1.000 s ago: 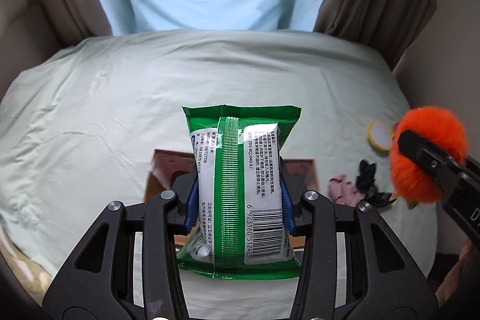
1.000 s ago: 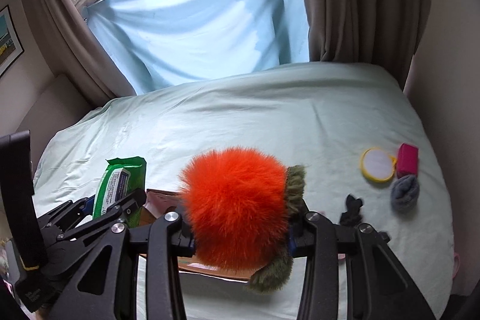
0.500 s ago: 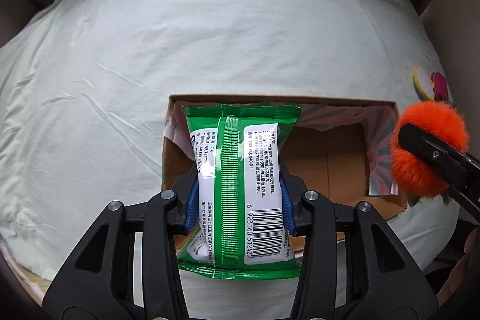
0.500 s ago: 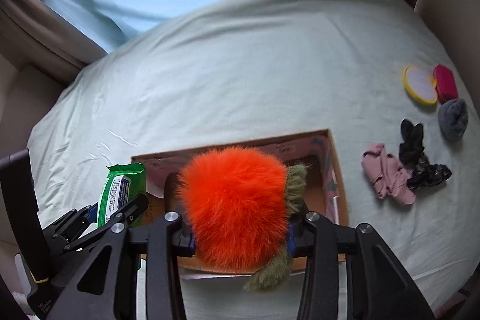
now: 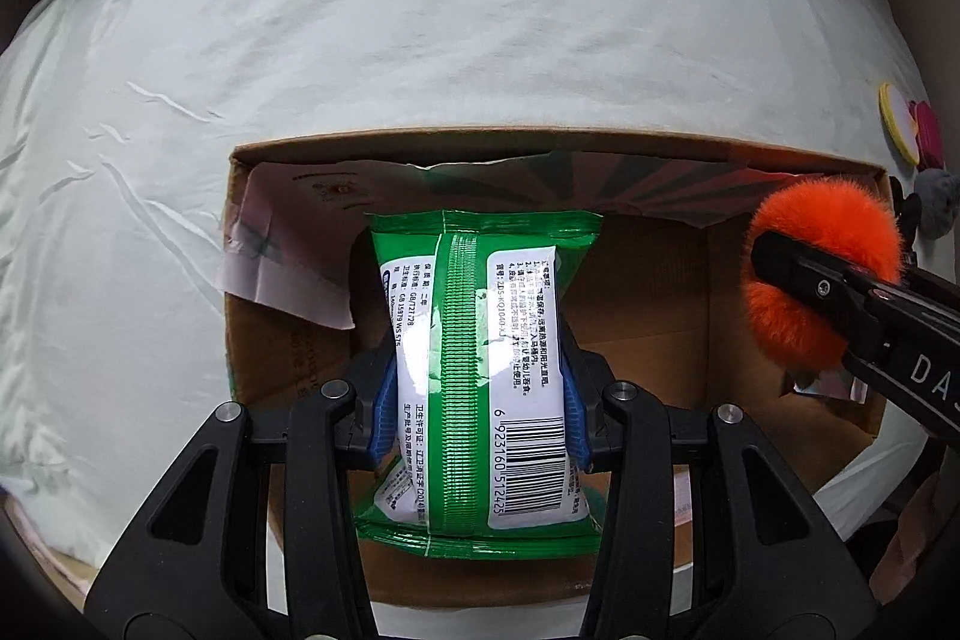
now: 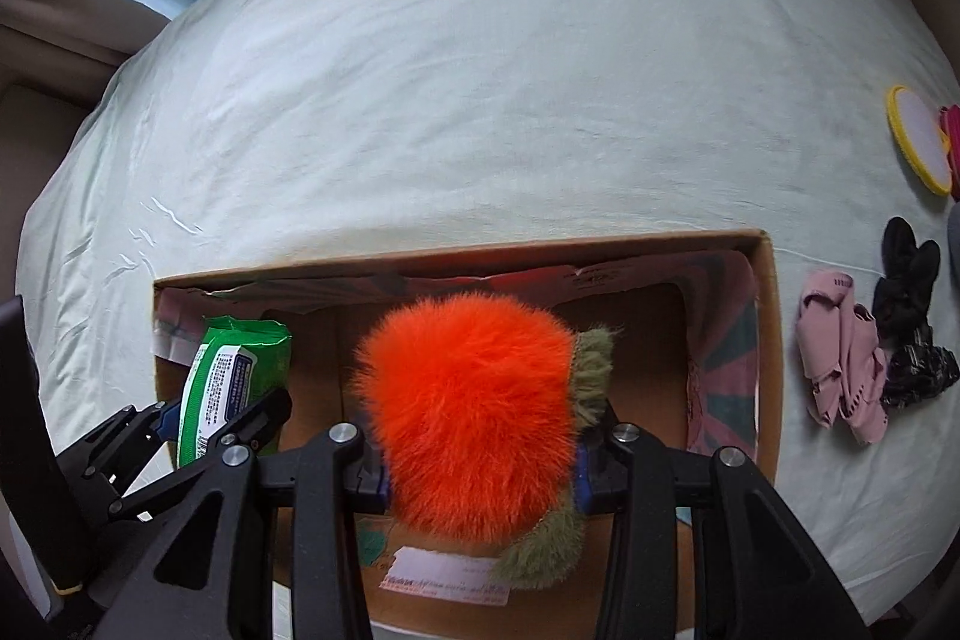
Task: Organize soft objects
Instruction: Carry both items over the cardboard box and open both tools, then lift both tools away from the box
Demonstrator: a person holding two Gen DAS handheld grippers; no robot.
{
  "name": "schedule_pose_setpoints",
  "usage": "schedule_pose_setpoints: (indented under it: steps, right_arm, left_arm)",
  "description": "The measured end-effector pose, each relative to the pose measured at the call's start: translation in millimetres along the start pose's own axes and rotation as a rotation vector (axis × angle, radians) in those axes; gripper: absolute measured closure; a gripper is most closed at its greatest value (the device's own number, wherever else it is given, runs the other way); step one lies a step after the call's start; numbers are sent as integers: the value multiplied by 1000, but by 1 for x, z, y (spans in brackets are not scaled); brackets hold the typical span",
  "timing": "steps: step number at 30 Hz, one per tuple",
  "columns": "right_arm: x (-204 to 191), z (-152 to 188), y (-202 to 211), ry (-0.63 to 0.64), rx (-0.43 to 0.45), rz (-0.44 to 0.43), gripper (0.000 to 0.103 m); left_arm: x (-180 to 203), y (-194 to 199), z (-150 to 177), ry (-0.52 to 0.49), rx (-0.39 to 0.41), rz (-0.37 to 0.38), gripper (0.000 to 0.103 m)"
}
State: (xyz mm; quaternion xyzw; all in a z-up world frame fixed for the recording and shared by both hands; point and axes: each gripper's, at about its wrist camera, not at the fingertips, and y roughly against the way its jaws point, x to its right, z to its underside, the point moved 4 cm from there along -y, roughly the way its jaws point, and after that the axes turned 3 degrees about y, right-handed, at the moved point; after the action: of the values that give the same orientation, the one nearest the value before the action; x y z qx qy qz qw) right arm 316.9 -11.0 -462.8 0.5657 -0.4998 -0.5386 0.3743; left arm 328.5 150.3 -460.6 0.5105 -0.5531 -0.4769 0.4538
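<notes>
My left gripper (image 5: 477, 400) is shut on a green and white wipes pack (image 5: 480, 370) and holds it over the left part of an open cardboard box (image 5: 540, 139). The pack also shows in the right wrist view (image 6: 231, 379). My right gripper (image 6: 480, 466) is shut on a fluffy orange plush toy (image 6: 468, 412) with olive-green fur at its right side, held over the middle of the box (image 6: 456, 253). The toy shows at the right in the left wrist view (image 5: 822, 274).
The box lies on a bed with a pale green sheet (image 6: 510, 70). Right of the box lie a pink cloth (image 6: 840, 358), black fabric pieces (image 6: 906, 280) and a yellow-rimmed round pad (image 6: 918, 145). A magenta item (image 5: 927, 130) and a grey item (image 5: 936, 199) lie at the far right.
Both grippers have tilted down and moved closer to the box with their loads. The box now fills more of both views and the window has left the view.
</notes>
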Motion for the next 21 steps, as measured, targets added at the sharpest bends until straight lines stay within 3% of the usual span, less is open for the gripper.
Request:
schedule_pose_setpoints:
  steps: [6, 7, 9, 10, 11, 21]
  right_arm:
    - [1, -3, -16, -18, -53, -28, 61]
    - [1, -5, -16, -23, -54, -23, 55]
    - [3, -7, -20, -17, -63, -11, 28]
    - [5, -7, -21, -16, -63, -12, 3]
    - [7, -7, -22, -15, -61, -10, 0]
    - [15, -3, -5, -55, -23, -12, 0]
  left_arm:
    - [2, -12, -1, -13, -36, -7, 60]
    - [2, -11, -1, -15, -30, -9, 41]
    - [4, -8, 0, -18, -25, 10, 2]
    - [5, -6, 0, -19, -24, 23, 0]
    - [5, -3, 0, -23, -11, 28, 0]
    - [4, 9, 3, -40, 20, 17, 0]
